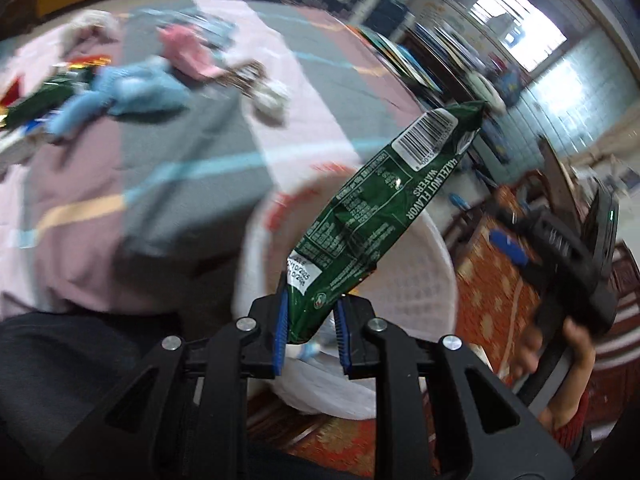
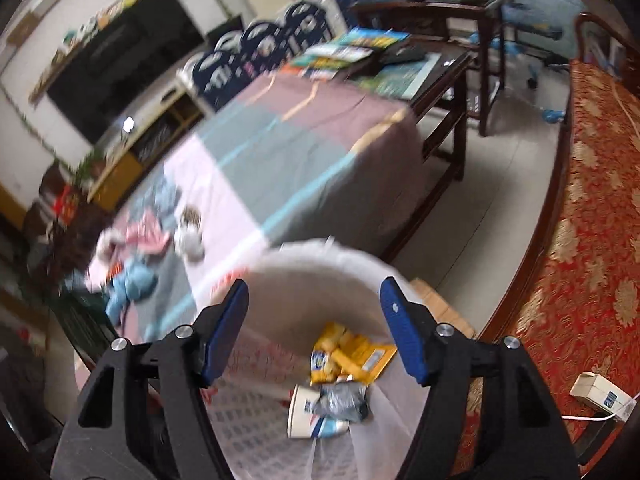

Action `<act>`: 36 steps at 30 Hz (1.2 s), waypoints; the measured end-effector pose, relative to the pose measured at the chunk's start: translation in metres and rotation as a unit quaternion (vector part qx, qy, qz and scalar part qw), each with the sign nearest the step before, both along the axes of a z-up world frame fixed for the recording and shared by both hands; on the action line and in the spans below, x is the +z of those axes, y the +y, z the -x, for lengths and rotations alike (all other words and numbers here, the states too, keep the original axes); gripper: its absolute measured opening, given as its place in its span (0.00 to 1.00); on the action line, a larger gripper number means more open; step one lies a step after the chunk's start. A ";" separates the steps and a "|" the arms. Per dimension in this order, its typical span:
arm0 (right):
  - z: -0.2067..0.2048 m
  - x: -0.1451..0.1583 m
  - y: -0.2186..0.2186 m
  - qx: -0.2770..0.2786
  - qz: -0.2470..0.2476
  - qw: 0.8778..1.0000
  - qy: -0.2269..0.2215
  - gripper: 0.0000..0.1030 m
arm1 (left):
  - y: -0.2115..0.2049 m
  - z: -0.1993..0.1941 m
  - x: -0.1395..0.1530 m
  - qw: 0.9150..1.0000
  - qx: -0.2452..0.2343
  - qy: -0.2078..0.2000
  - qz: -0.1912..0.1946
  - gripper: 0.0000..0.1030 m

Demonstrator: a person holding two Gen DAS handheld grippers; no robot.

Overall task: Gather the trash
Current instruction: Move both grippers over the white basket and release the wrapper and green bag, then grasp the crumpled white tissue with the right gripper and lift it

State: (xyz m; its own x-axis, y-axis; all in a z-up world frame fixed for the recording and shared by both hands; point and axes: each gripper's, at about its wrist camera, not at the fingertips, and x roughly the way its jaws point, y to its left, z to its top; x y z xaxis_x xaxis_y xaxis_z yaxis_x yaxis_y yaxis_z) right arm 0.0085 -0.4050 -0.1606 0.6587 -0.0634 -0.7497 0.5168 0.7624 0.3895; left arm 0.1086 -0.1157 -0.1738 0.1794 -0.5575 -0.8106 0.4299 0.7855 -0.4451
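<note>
My left gripper [image 1: 310, 334] is shut on the lower end of a green hazelnut wafer wrapper [image 1: 384, 196] and holds it above the white plastic-lined trash bin [image 1: 436, 248]. My right gripper [image 2: 314, 320] is open and empty above the same bin [image 2: 304, 260]. It also shows in the left wrist view [image 1: 520, 236], held in a hand at the right. In the bin lie a yellow wrapper [image 2: 348, 354], a paper cup [image 2: 304, 414] and a grey crumpled wrapper [image 2: 344, 400]. More litter lies on the table: a green packet [image 1: 44, 96] and a crumpled white ball [image 1: 272, 98].
The table [image 2: 280, 152] has a pink, grey and mauve cloth. On it lie blue cloth [image 1: 132, 88] and pink cloth [image 1: 186, 50]. A red patterned sofa [image 2: 592, 216] is at the right, with a white adapter [image 2: 600, 394] on it. A dark side table [image 2: 440, 72] with books stands behind.
</note>
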 end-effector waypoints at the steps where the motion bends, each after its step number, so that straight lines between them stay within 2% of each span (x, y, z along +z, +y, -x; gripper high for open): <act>1: 0.005 0.004 -0.006 -0.013 0.001 1.000 -0.008 0.65 | -0.011 0.005 -0.006 1.000 -0.021 0.005 -0.001 0.31; 2: 0.007 0.008 -0.011 -0.023 0.002 1.000 -0.014 0.65 | -0.024 0.011 -0.013 0.999 -0.040 0.009 -0.013 0.52; 4: 0.008 0.011 -0.016 -0.031 0.001 0.999 -0.019 0.66 | -0.037 0.019 -0.023 0.998 -0.049 0.004 -0.050 0.82; 7: 0.005 0.013 -0.017 -0.030 0.003 0.999 -0.025 0.68 | -0.036 0.022 -0.019 0.995 -0.038 -0.031 -0.083 0.83; 9: 0.000 0.012 -0.010 -0.020 0.008 1.000 -0.022 0.68 | -0.022 0.018 -0.006 0.993 0.001 -0.068 -0.099 0.85; 11: -0.006 0.011 0.000 0.000 0.013 1.000 -0.018 0.68 | 0.002 0.011 0.011 0.985 0.052 -0.112 -0.117 0.87; 15: -0.021 0.012 0.027 0.053 0.024 0.998 -0.014 0.70 | 0.049 -0.005 0.036 0.965 0.157 -0.158 -0.140 0.88; 17: -0.030 0.009 0.042 0.075 0.022 0.997 -0.013 0.71 | 0.075 -0.012 0.046 0.956 0.209 -0.160 -0.133 0.89; 20: -0.042 0.003 0.062 0.101 0.019 0.995 0.000 0.71 | 0.110 -0.022 0.057 0.946 0.270 -0.145 -0.104 0.91; 23: -0.052 0.002 0.084 0.122 0.017 0.992 0.007 0.71 | 0.136 -0.027 0.062 0.939 0.308 -0.129 -0.086 0.92; 28: -0.069 0.004 0.117 0.150 0.027 0.988 0.009 0.71 | 0.159 -0.033 0.060 0.923 0.351 -0.119 -0.102 0.92; 32: -0.095 -0.002 0.141 0.169 0.040 0.985 0.015 0.71 | 0.171 -0.034 0.054 0.914 0.371 -0.110 -0.121 0.92; 36: -0.126 -0.010 0.161 0.186 0.065 0.980 0.018 0.71 | 0.182 -0.039 0.046 0.908 0.390 -0.094 -0.124 0.92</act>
